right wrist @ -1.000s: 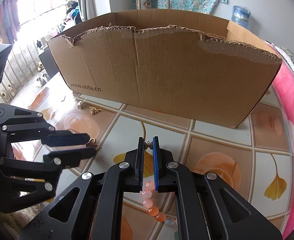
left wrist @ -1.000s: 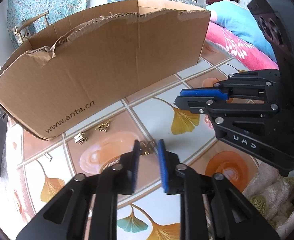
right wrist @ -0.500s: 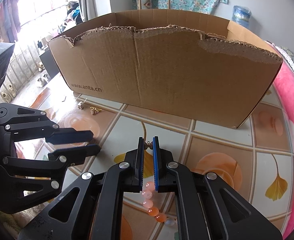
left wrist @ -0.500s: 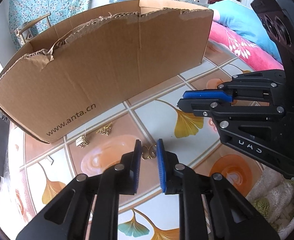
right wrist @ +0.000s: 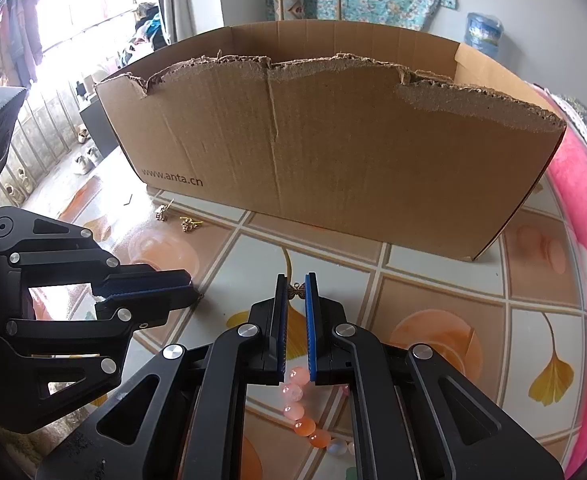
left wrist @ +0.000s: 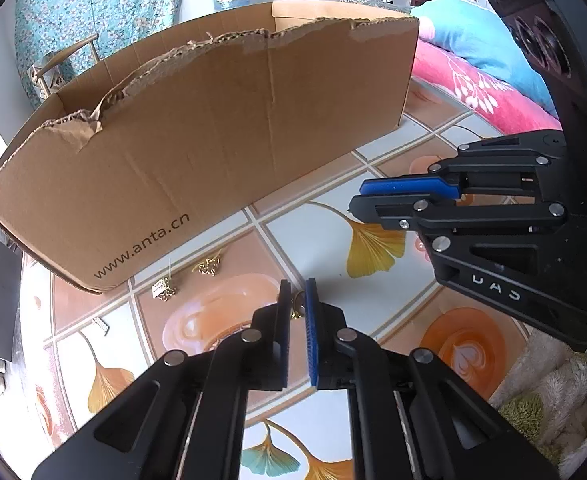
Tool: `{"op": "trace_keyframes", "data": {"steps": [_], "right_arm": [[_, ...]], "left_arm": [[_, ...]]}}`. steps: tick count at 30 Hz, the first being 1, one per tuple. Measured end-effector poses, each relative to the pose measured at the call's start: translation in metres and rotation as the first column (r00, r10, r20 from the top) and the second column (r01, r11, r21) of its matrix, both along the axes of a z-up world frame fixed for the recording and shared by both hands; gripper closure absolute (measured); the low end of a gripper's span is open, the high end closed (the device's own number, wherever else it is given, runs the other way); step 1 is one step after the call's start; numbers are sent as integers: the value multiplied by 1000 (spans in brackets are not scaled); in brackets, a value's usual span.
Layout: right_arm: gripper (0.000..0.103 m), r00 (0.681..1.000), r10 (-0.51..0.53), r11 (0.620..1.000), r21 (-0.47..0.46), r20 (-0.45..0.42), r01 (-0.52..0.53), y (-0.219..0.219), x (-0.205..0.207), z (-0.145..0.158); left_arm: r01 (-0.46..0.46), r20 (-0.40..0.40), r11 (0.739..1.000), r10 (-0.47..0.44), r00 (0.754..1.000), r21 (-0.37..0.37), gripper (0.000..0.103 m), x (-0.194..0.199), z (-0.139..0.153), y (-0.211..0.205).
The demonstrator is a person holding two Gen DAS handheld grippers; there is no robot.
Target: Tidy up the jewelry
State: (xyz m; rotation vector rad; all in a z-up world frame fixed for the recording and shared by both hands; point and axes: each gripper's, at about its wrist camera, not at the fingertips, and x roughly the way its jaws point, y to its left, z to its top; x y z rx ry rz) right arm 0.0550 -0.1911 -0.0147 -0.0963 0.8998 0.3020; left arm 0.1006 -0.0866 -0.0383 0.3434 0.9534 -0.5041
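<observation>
While both grippers hung over the patterned tabletop [left wrist: 373,184], each was already pinching a small piece of jewelry, seemingly ready to carry it to the torn cardboard box [left wrist: 221,152] standing just behind.

The left gripper [left wrist: 296,304] had just been closing, and its blue pads stood narrow on a small gold earring [left wrist: 295,309] caught low at the table surface, with only a sliver of metal showing between the fingertips. From what showed, its orientation could not be told.

The right gripper [right wrist: 295,294] was clamped narrow on a tiny bronze butterfly charm [right wrist: 295,291] at the very tips of its pads. The charm lay crosswise, its wings spanning from one pad to the other, so its long axis ran side to side in the right wrist view. Below it a strand of pink and orange beads [right wrist: 299,408] trailed back under the gripper toward the camera, lengthwise along the fingers.

Two more gold pieces [left wrist: 207,268] and [left wrist: 162,289] lay on the table close to the box's near wall, apart from both grippers, apparently waiting their turn. The box's open top, above the ragged edge, looked the likely destination; its inside was hidden from both views.
</observation>
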Motion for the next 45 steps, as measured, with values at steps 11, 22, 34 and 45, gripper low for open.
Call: {"op": "trace_keyframes", "data": {"steps": [11, 22, 34, 45], "right_arm": [[97, 1000, 0, 1000, 7, -2, 0, -1, 2, 1], [97, 1000, -4, 1000, 7, -2, 4, 0, 4, 0], [97, 1000, -4, 1000, 10, 3, 4, -1, 5, 0], [97, 1000, 0, 1000, 11, 3, 0, -2, 8, 0]], "left_arm": [[-12, -22, 1000, 12, 1000, 12, 91, -6, 3, 11], [-11, -63, 999, 8, 998, -33, 86, -2, 2, 14], [-2, -40, 1000, 1, 999, -10, 89, -3, 1, 9], [3, -25, 1000, -3, 1000, -3, 93, -3, 0, 7]]}}
